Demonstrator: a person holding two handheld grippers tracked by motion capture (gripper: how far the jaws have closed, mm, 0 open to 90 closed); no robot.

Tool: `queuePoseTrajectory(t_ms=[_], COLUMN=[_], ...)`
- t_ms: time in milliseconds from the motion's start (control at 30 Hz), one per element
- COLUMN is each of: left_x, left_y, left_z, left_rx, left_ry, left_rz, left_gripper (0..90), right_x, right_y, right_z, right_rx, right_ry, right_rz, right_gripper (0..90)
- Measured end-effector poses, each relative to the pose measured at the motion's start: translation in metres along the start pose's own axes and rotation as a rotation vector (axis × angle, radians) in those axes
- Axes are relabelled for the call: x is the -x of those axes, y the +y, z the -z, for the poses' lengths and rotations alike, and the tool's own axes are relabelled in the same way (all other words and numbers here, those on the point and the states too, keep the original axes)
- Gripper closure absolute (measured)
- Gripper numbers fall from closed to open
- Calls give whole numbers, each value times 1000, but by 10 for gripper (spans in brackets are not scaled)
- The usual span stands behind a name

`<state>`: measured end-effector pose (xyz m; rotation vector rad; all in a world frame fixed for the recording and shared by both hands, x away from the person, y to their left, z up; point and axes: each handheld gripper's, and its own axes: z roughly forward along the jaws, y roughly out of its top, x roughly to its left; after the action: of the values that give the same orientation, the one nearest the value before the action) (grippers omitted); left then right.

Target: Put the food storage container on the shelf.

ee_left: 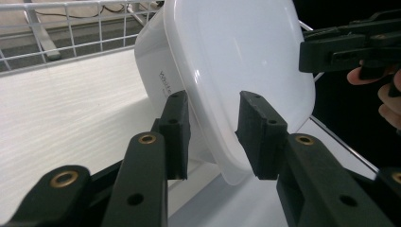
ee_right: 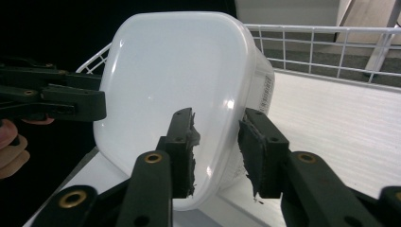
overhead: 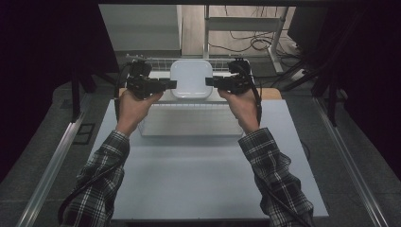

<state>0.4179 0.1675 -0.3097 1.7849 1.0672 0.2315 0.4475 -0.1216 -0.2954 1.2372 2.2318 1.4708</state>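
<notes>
White plastic made up the container (overhead: 191, 78), a lidded box with rounded corners that sat between the two grippers, its lid rim lying in the gap of each pair of fingers. The left gripper (overhead: 171, 84) came at it from one side and the right gripper (overhead: 210, 81) from the opposite side, probably so the box could be carried level by both edges and set into the wire basket (overhead: 156, 62) around it. In the left gripper view the fingers (ee_left: 174, 135) stood partly open, with daylight between the pads and the rim, so they had hold of nothing. In the right gripper view the fingers (ee_right: 182, 151) were parted about as far, astride the rim without pressing it. The box appeared to rest on the pale board (ee_left: 71, 113) inside the basket, tilted in both gripper views only because the cameras were turned. Whether its underside lay flat there was hidden by the fingers. The small print on its side wall (ee_left: 166, 79) was too blurred to read, and the surface (overhead: 198, 175) nearer the person's sleeves (overhead: 101, 179) lay dim.
</notes>
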Motion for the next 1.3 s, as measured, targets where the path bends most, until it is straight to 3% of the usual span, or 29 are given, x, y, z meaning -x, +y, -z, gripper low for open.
queuePoseTrajectory(t_ms=[300,500,667,767,867,1000,1133,1167,1300], left_x=[-6,-10,-13,-15,-15,-13,-12,-12,-10], left_y=[5,10,12,13,13,12,12,11,6], left_z=[-5,-9,-12,-16,-18,-19,-17,-15,-15], left_rx=[-5,-4,-2,17,30,49,66,76,70], left_ry=[-5,22,36,74,89,103,67,44,17], left_rz=[32,48,53,52,54,33,30,18,-6], left_gripper=[608,574,546,487,471,379,305,256,187], right_x=[1,1,3,4,4,6,7,7,7], right_y=[2,4,4,5,6,5,3,1,-5], right_z=[-8,-11,-13,-15,-16,-16,-13,-11,-7], right_rx=[-7,-13,5,14,17,29,60,72,79], right_ry=[-5,-50,-55,-75,-88,-106,-88,-65,-64], right_rz=[13,51,45,44,42,50,71,75,107], right_gripper=[562,534,527,494,473,391,310,270,218])
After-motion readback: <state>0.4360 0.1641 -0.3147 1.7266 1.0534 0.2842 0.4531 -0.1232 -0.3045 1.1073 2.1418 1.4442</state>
